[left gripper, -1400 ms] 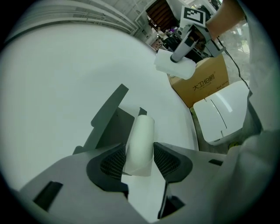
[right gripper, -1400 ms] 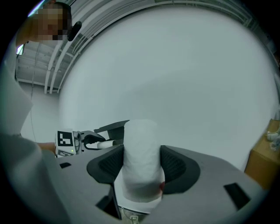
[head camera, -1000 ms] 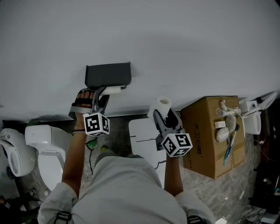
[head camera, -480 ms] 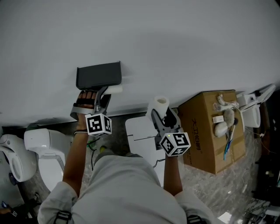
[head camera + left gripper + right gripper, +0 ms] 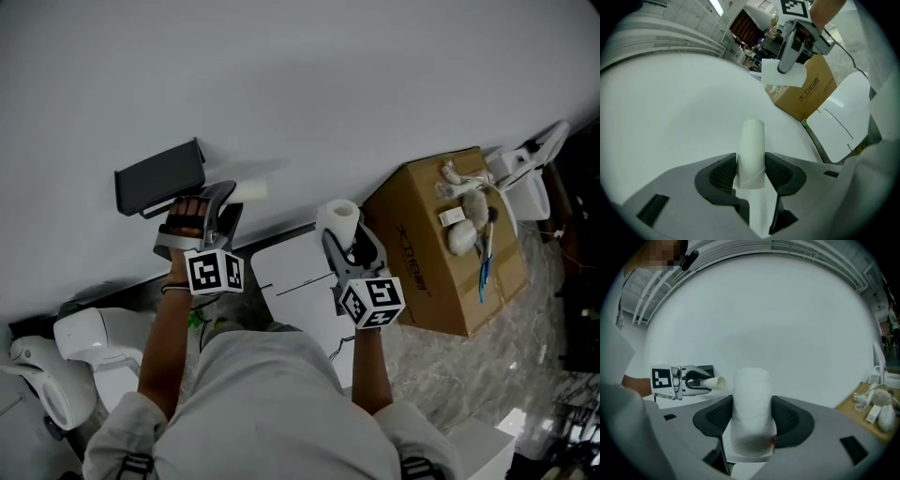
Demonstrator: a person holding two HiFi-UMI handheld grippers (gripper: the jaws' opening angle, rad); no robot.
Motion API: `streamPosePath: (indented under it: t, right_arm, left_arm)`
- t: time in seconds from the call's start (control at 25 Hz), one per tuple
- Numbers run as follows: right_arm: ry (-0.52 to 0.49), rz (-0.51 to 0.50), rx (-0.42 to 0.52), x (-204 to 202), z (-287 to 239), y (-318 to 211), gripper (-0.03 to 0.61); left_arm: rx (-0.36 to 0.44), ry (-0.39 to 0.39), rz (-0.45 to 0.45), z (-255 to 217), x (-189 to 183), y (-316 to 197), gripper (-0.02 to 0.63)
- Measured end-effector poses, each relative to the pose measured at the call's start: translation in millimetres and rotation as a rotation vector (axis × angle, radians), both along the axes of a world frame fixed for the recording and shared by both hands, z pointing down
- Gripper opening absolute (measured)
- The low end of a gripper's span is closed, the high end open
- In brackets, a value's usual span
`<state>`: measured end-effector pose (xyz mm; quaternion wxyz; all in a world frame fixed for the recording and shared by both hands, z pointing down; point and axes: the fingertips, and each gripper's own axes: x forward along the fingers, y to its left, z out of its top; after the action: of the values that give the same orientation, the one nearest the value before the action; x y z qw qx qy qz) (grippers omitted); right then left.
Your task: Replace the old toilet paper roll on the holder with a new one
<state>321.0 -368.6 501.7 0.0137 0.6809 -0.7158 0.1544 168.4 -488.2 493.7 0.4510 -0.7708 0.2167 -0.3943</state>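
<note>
Tube [image 5: 753,140] of cardboard pinched in left gripper [image 5: 751,174] jaws | new roll [image 5: 751,394] clamped in right gripper [image 5: 751,420] jaws

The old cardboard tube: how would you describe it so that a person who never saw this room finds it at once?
On the plain white wall hangs a dark grey box-shaped holder; just right of it the left gripper is shut on a thin, pale cardboard tube. Unlike the thick white paper roll in the right gripper, it is slim and bare.
</note>
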Motion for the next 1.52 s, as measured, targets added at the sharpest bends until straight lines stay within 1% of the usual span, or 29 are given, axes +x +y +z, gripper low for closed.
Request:
streamPosePath:
  t: [0.08,0.2,0.32,0.44,0.56,0.72,0.8,1.0,1.2,1.36,1.52]
  right_arm:
    - [0.060,0.012,-0.016,7.0,1.2,3.4,0.265]
    - [0.140,0.014,-0.032,13.6,0.2,3.8,0.265]
    - [0.231,-0.006,-0.048,12.7,-2.0,0.0,0.265]
    - [0.320,-0.037,-0.062,4.8,-5.1,-8.1,0.265]
    - [0.393,-0.086,-0.066,-8.8,-5.9,-20.5,0.265]
    - [0.439,-0.156,-0.047,-31.4,-11.2,-40.0,0.265]
    - [0.487,-0.193,-0.044,-43.2,-12.9,-49.7,0.265]
    - [0.667,-0.299,-0.044,-73.7,-12.1,-72.2,0.265]
    - [0.795,-0.382,-0.022,-103.9,-15.2,-87.9,0.265]
    - [0.962,-0.435,-0.013,-124.0,-15.7,-102.3,0.265]
    - [1.056,-0.489,0.004,-147.5,-18.7,-114.6,0.265]
  left_arm:
    - [-0.025,0.042,0.032,-5.2,13.2,10.9,0.206]
    - [-0.109,0.155,0.048,-12.8,22.5,26.6,0.206]
    - [-0.192,0.265,0.021,-16.4,15.1,35.5,0.206]
    - [-0.243,0.331,-0.025,-16.1,-2.9,39.9,0.207]
    - [-0.256,0.353,-0.075,-12.1,-25.5,41.8,0.207]
    - [-0.274,0.436,-0.158,-16.2,-60.3,42.7,0.207]
    - [-0.270,0.462,-0.204,-17.0,-79.6,42.8,0.207]
    - [-0.258,0.526,-0.314,-18.2,-127.5,42.0,0.207]
    - [-0.252,0.603,-0.411,-21.5,-172.2,47.6,0.207]
    - [-0.241,0.632,-0.476,-20.4,-202.0,52.7,0.207]
    - [-0.233,0.676,-0.533,-21.0,-228.2,53.8,0.207]
